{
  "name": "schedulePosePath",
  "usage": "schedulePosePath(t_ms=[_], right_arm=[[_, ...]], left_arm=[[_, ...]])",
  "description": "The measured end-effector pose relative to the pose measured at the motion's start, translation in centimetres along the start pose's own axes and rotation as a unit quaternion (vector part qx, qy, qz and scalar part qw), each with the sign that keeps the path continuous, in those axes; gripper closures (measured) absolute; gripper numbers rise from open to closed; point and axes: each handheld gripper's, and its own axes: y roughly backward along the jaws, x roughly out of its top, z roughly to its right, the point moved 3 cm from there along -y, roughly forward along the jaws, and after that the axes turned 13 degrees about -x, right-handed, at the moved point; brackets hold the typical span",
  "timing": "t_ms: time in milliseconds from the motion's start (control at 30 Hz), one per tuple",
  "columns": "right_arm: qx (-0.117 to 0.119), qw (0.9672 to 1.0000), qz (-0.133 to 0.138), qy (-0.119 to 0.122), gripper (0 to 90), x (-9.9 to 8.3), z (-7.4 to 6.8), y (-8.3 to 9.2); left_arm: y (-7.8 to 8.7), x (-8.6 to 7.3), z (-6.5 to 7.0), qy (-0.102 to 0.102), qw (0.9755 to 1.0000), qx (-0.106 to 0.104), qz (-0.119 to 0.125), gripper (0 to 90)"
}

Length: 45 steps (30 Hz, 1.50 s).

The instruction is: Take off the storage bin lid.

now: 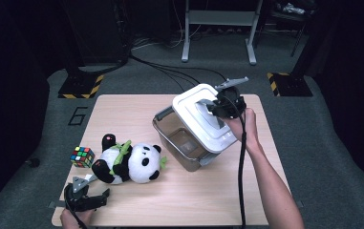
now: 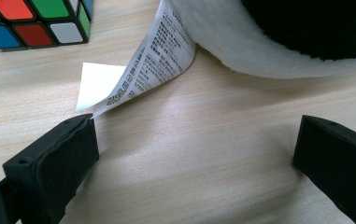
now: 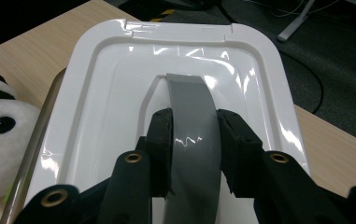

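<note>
On the table: one lid (image 1: 199, 116) clamped by right hand-held gripper (image 3: 193, 135); left hand-held gripper (image 2: 194, 154) open, empty.

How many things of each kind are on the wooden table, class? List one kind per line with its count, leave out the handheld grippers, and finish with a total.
Panda plush toys: 1
Puzzle cubes: 1
Clear storage bins: 1
White bin lids, tilted up off the bin by the right gripper shut on the grey handle: 1
Total: 4

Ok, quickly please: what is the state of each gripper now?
Left gripper: open, holding nothing, beside the panda's tag.
Right gripper: closed on the lid's grey handle.
</note>
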Motion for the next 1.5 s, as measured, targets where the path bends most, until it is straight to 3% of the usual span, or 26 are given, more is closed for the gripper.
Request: schedulePosePath(t_ms=[667,1067,1500], right_arm=[[-0.041,0.9984,-0.005,-0.039,66.6,-1.9,5.0,0.9],[-0.071,0.9939,-0.027,-0.08,66.7,-3.9,8.3,-0.7],[-0.099,0.9877,-0.053,-0.108,66.7,-5.9,9.5,-2.8]], left_arm=[[0.0,0.0,0.0,0.002,1.0,-0.001,0.002,0.5],[0.0,0.0,0.0,0.002,1.0,-0.001,0.002,0.5],[0.0,0.0,0.0,0.002,1.0,-0.001,0.002,0.5]])
